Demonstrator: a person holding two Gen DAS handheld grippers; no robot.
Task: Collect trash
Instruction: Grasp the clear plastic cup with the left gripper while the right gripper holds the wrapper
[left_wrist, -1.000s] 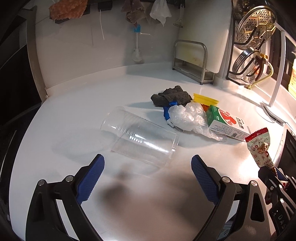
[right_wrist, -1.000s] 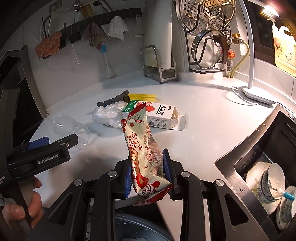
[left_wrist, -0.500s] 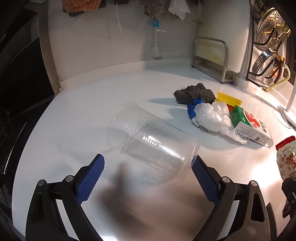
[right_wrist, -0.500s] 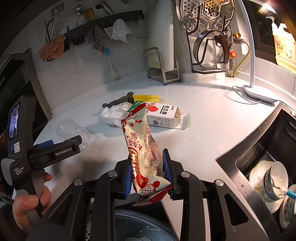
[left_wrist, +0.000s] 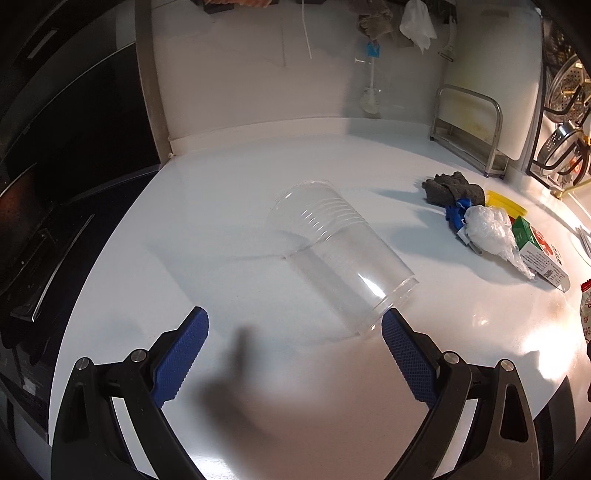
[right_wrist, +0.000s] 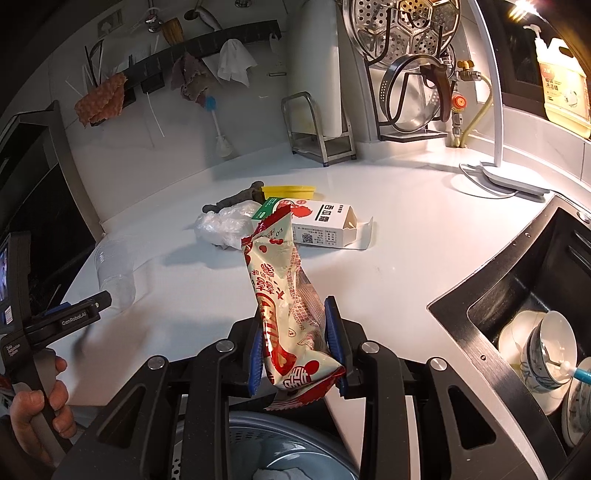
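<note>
Trash lies scattered on the white worktop (left_wrist: 229, 206) ahead of both tools you hold. Your left hand-held gripper (left_wrist: 293, 334) has its blue pads spread wide with nothing clamped; a clear plastic cup (left_wrist: 340, 254) lies on its side just ahead of it, the wide rim nearest you and right at the tip of the right-side finger (left_wrist: 404, 363), though you cannot tell from this view whether they touch. Further ahead and to the right of that gripper sits a cluster: a dark grey rag (left_wrist: 452, 188), a crumpled clear plastic bag (left_wrist: 487, 229), a yellow piece (left_wrist: 504, 203) and a green-and-white carton (left_wrist: 539, 247) lying flat. Your right hand-held gripper (right_wrist: 295, 352) is closed narrow on a red-and-cream snack wrapper (right_wrist: 280, 291), pinched near its lower end so the rest stands up and leans away from you. Directly below that gripper is the rim of a grey bin (right_wrist: 236, 435). To its right a dark sink (right_wrist: 517, 280) holds cups and dishes (right_wrist: 546, 350). At its left your hand (right_wrist: 40, 402) grips the handle of the other tool, with the cup just beyond its tip
</note>
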